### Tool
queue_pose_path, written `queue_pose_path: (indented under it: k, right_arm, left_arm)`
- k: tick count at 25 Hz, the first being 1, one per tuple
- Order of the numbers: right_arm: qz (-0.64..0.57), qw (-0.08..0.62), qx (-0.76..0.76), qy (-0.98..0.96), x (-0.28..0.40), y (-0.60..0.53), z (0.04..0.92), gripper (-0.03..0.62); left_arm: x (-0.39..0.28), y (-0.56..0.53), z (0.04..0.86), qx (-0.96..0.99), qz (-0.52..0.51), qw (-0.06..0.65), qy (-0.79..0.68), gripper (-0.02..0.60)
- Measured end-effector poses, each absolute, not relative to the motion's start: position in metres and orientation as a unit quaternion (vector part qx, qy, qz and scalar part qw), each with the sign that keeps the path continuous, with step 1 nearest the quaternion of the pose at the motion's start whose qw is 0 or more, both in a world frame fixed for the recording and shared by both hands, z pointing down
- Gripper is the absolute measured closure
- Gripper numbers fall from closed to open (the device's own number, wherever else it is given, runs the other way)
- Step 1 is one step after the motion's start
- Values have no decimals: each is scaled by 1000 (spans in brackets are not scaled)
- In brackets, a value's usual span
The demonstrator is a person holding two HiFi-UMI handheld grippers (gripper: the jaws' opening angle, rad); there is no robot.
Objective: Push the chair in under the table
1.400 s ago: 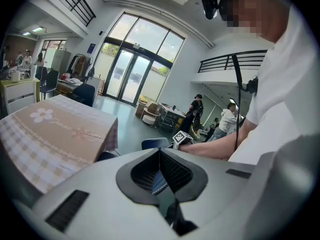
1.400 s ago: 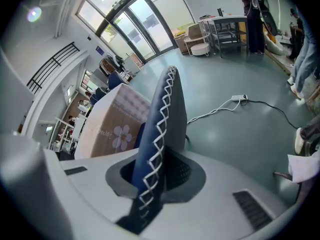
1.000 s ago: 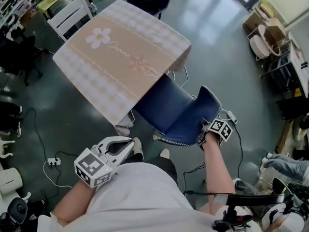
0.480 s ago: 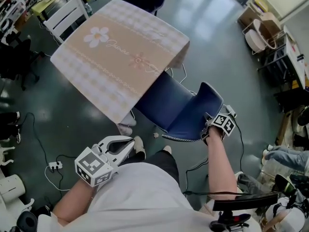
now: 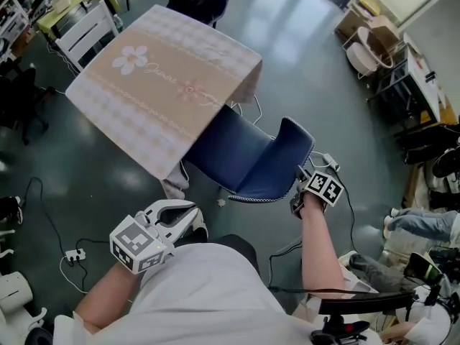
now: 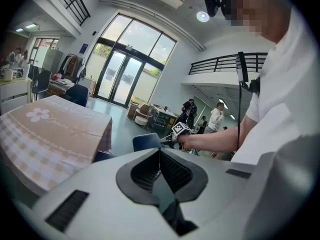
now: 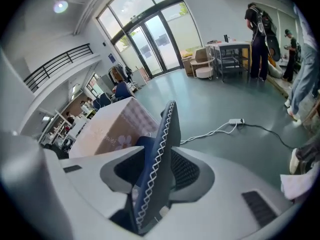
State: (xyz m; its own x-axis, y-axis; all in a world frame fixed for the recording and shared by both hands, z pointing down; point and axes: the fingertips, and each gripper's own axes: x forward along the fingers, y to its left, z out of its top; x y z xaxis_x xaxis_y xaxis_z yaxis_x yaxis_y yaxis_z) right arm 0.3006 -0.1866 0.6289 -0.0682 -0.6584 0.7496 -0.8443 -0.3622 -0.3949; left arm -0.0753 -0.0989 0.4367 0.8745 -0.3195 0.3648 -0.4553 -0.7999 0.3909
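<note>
Left gripper (image 5: 190, 220) hangs shut and empty close to the person's body, off the desk's near corner. The chair (image 5: 244, 160) stands with its seat front tucked under the near right edge of the desk (image 5: 154, 85), its backrest (image 5: 291, 157) still outside. The right gripper (image 5: 297, 201) straddles the backrest's top edge with its jaws opening and its pads seemingly off the fabric. Any further push should, I judge, press square on the backrest, along the seat's line, without twisting. The chair faces the desk, and its long axis runs from the backrest toward the desk's middle.
</note>
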Motion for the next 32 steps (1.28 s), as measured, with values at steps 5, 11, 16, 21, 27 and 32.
queue_pose_path:
  k: [5,11,16,21,27,32]
  right_arm:
    - [400,122,672,-610,289,-136,569,427]
    - [332,144,605,-709,241,-44,518,576]
    - [287,171,538,-774,198,30,502,582]
    - [238,187,496,-814,172,84,487,582]
    - [211,171,489,-829,156,121,459,582]
    - [195,164,513,-819,147,137,438,582]
  left_arm:
    - [-45,-70,429,944,141,225,-195,571]
    - [4,-14,416,955,139,203,-167,571]
    - [29,39,417,954,139,208,-163,571]
    - [33,92,420,951,153,214,-162,571]
    - [39,114,412,954,171,196,-149,571]
    - [46,118,396,963,170,179,-106,571]
